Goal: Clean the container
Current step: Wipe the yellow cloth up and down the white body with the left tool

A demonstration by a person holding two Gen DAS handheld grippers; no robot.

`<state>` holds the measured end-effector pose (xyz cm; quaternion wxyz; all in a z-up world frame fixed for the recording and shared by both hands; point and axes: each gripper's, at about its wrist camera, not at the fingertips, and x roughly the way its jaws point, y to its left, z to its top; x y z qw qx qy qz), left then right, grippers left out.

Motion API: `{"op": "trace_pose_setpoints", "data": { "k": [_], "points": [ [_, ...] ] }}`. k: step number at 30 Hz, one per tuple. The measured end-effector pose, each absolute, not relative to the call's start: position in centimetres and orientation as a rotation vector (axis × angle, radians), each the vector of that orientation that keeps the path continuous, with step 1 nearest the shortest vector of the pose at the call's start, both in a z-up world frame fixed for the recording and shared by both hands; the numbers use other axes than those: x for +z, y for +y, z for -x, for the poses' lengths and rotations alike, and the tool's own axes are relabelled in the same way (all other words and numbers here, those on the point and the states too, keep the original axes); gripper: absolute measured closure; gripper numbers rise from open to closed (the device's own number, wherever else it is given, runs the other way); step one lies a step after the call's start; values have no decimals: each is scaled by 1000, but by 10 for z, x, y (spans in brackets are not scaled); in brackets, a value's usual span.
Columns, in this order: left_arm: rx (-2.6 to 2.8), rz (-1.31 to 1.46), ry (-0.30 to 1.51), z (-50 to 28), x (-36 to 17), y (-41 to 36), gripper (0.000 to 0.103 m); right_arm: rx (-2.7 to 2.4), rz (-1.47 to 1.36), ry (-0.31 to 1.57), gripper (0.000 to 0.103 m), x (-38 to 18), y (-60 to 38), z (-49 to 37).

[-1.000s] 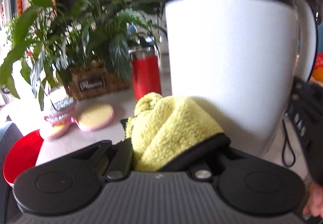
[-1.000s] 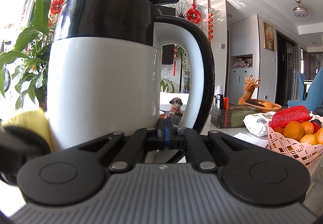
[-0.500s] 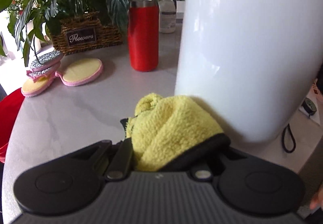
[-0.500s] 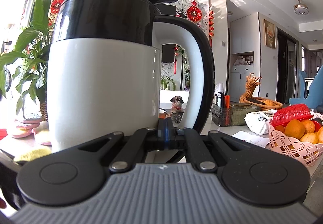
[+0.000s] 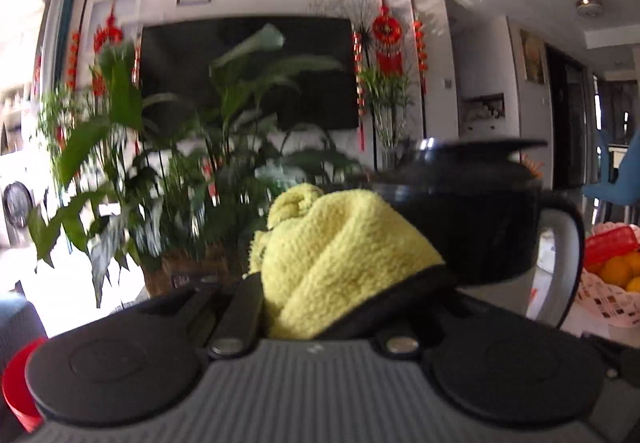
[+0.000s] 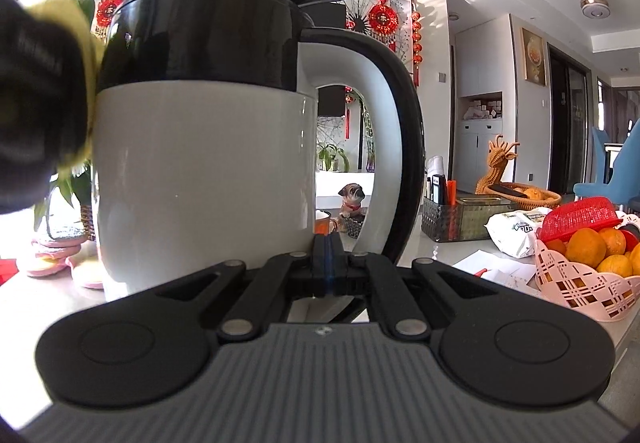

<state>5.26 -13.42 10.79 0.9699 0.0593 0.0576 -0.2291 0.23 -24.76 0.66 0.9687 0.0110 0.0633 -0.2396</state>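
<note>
Right-wrist view only: right tongs (image 6: 328, 267) pressed together beside kettle (image 6: 208, 179); left tongs (image 5: 340, 291) pinching yellow cloth (image 5: 336, 259).

Hard daylight floods in from the blown-out window at the left of both fisheye views, bending straight lines at the edges. The left wrist view is motion-smeared, its leafy green potted plant (image 5: 160, 163) streaked; the right wrist view is sharp.

Sunlit room, white walls, dark wall screen (image 5: 248, 71), red hanging ornaments (image 6: 383, 18), ceiling fan (image 6: 596, 5)
</note>
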Motion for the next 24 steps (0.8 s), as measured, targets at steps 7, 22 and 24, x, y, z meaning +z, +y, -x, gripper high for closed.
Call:
{"op": "trace_pose_setpoints", "data": {
  "k": [7, 22, 24],
  "points": [
    [-477, -108, 260, -72, 82, -137, 96, -480, -24, 132, 101, 8, -250, -3],
    [-470, -231, 645, -106, 12, -144, 96, -482, -13, 129, 101, 6, -250, -5],
    [-474, -227, 700, -114, 3, -143, 96, -482, -12, 129, 101, 6, -250, -4]
  ]
}}
